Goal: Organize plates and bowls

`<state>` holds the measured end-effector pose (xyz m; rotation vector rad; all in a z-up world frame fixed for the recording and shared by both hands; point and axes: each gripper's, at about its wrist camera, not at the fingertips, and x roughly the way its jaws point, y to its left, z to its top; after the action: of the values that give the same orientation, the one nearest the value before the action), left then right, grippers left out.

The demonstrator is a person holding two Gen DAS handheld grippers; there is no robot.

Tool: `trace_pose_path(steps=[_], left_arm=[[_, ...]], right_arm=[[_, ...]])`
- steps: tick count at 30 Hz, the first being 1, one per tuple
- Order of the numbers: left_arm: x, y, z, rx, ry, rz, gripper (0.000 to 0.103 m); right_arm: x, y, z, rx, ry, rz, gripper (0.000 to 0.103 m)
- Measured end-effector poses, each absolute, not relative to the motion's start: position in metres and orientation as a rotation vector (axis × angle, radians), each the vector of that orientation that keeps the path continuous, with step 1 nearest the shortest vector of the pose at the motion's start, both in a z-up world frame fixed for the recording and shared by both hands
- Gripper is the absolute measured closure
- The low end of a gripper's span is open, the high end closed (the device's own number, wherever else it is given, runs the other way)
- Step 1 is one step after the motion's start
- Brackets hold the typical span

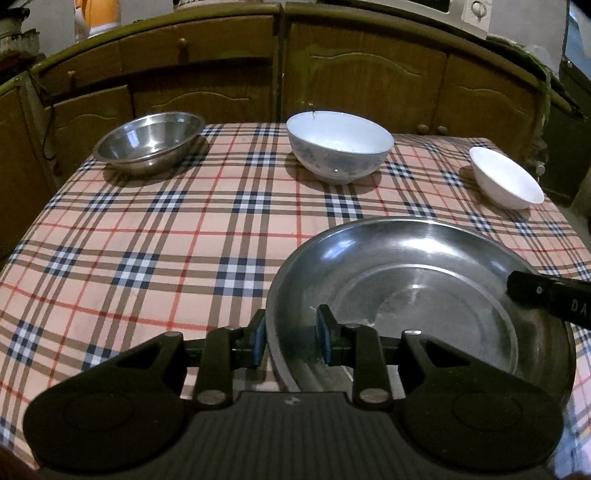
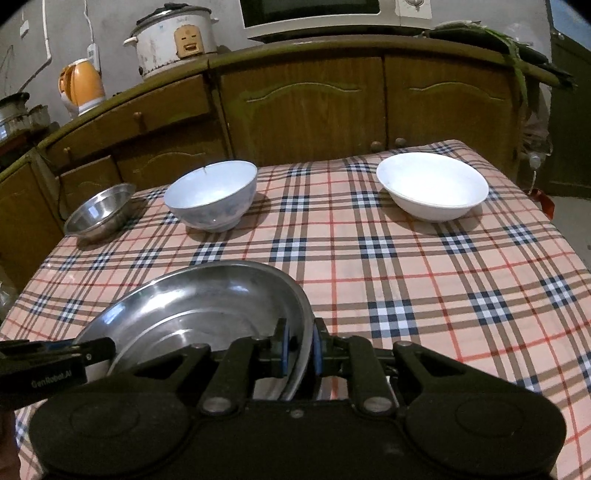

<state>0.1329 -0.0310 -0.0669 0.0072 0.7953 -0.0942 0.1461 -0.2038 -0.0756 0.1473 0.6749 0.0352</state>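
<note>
A wide steel plate point(image 1: 424, 280) point(image 2: 207, 295) hangs between both grippers over the near part of the table. My left gripper point(image 1: 291, 328) is shut on its left rim, one blue pad inside the plate and one outside. My right gripper point(image 2: 300, 343) is shut on the right rim in the same way. At the far side stand a steel bowl point(image 1: 147, 142) point(image 2: 99, 212), a blue-patterned white bowl point(image 1: 340, 146) point(image 2: 212, 195) and a shallow white bowl point(image 1: 506, 177) point(image 2: 432, 184), all apart from each other.
A plaid cloth point(image 1: 147, 240) covers the table. Brown cabinets point(image 2: 303, 103) run right behind its far edge. On the counter above them stand a rice cooker point(image 2: 173, 37), an orange kettle point(image 2: 83, 86) and a microwave point(image 2: 314, 14).
</note>
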Motion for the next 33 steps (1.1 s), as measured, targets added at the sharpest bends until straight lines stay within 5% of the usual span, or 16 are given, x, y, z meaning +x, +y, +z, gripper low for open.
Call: trace_pose_path(steps=[8,21,23,27,33], left_arm=[[0.137,-0.031,-0.077,0.007,0.811,-0.110,0.074],[0.133,-0.028,-0.073,-0.013,0.798,-0.108,0.071],[0.132,-0.028,-0.072,-0.011,0.796,-0.109,0.066],[0.131,-0.026,-0.070,-0.006,0.789,-0.096,0.038],[0.138,-0.024,-0.077,-0.008,0.842,-0.094,0.035]], right_arm=[[0.151,-0.205,-0.083,0.139,0.681,0.041,0.084],[0.138,-0.207,-0.078,0.133,0.666,0.041,0.058],[0.135,-0.211,-0.077,0.140,0.656,0.036,0.048],[0.131,-0.220,-0.077,0.176,0.655,0.037,0.035],[0.134,-0.225,-0.088,0.227,0.703,0.051,0.035]])
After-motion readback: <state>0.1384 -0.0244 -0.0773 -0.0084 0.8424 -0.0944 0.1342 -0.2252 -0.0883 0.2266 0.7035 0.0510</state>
